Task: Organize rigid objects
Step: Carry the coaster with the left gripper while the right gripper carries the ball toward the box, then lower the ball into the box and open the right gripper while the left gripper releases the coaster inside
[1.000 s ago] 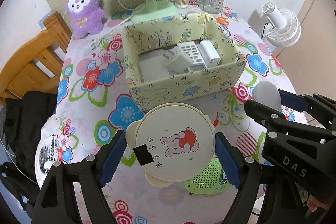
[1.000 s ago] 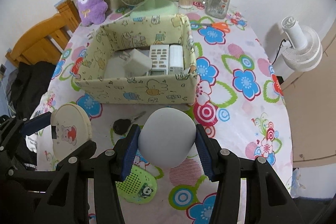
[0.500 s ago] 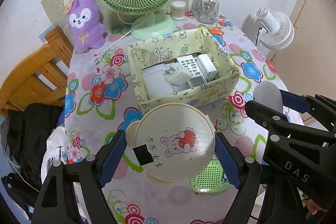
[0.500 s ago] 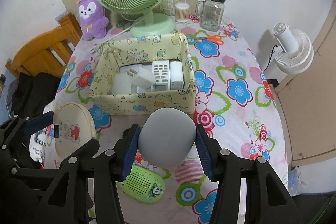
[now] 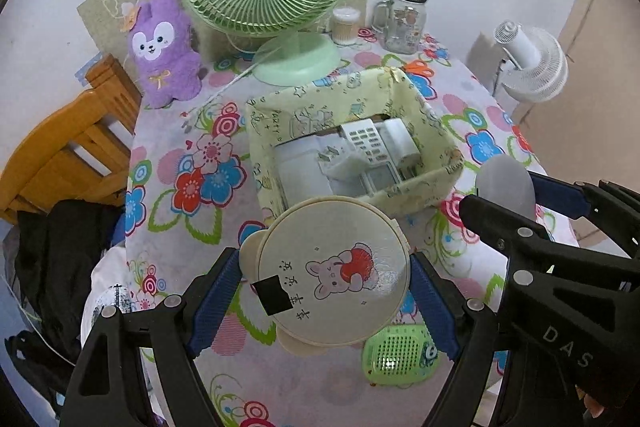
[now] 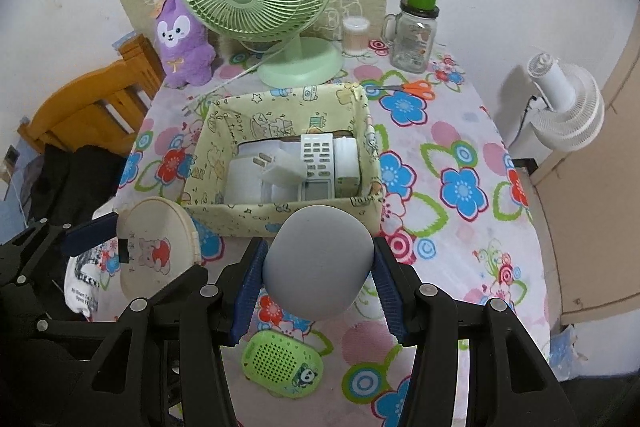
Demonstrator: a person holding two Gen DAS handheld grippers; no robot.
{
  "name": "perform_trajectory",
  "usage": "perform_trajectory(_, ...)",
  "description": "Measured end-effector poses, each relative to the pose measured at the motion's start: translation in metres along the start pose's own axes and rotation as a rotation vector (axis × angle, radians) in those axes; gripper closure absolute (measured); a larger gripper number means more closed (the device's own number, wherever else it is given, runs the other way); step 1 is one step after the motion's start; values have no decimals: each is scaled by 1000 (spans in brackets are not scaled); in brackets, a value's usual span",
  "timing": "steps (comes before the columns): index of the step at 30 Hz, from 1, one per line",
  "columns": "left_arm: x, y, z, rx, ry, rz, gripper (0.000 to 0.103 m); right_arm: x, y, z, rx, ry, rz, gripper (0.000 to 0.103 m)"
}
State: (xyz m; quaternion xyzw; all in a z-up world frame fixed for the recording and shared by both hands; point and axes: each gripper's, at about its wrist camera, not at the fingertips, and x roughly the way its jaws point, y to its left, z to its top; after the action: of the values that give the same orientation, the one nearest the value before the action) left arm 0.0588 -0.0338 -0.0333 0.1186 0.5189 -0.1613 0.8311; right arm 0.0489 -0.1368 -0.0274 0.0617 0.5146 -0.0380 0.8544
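My left gripper [image 5: 324, 291] clamps the round cartoon-rabbit case [image 5: 332, 271], my right gripper [image 6: 318, 267] the grey ball [image 6: 318, 261]; above the crowded fabric box [image 6: 280, 205] at frame centre, either could slip.

White letters "DAS" stand on the black right gripper [image 5: 532, 203] body, near right. Chinese characters sit beside the rabbit on the round cream case [image 5: 334, 277], too small to read.

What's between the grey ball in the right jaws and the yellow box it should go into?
Nothing visible. The grey ball is held clear of the table just short of the yellow box, whose top is open. The box already holds a remote and a plug, so free floor is scarce.
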Motion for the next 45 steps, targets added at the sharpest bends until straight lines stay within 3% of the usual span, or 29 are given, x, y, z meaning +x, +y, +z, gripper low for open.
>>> perform_trajectory(16,26,7,35,-71,18,45,19,37,7,52,-106,32,90,48)
perform_trajectory(40,69,18,51,-72,100,70,18,103,18,75,-96,181,193,47)
perform_trajectory(42,70,19,51,-71,102,71,18,104,19,75,-100,183,196,46)
perform_trajectory(45,70,22,52,-77,102,70,18,107,17,76,-96,181,182,36)
